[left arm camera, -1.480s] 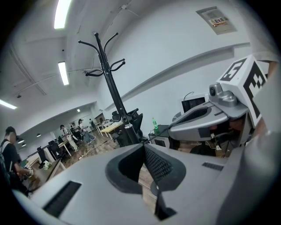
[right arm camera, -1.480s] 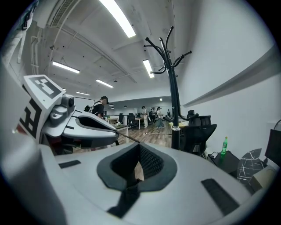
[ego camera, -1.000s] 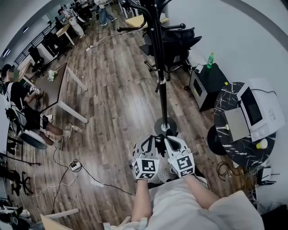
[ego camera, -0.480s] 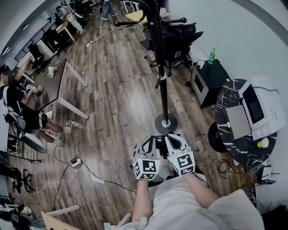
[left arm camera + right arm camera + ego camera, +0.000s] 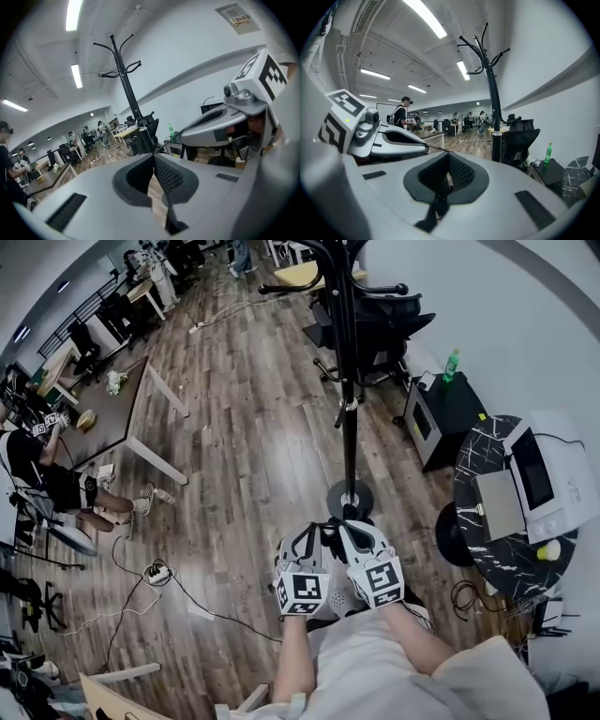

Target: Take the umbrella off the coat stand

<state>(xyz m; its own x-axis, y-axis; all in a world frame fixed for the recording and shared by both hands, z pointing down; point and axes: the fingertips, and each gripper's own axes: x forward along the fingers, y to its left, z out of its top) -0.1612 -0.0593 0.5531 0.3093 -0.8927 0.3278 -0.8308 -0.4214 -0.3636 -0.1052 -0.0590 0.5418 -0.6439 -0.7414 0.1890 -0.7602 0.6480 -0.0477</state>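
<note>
The left gripper (image 5: 317, 538) and right gripper (image 5: 349, 535) keep ribbed jaws together, empty, before the slim black coat stand (image 5: 348, 409); open plank floor (image 5: 244, 465) lies leftward

We have bare wooden floor (image 5: 248, 460) open to the left of the coat stand (image 5: 347, 427). On its right, a black cabinet (image 5: 445, 407) and a round table (image 5: 506, 563) crowd close. An office chair (image 5: 384, 329) blocks the space behind the pole.

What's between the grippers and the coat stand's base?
Only a strip of bare wood floor, seen in the head view. The left gripper and right gripper, both shut and empty, sit just short of the coat stand base.
</note>
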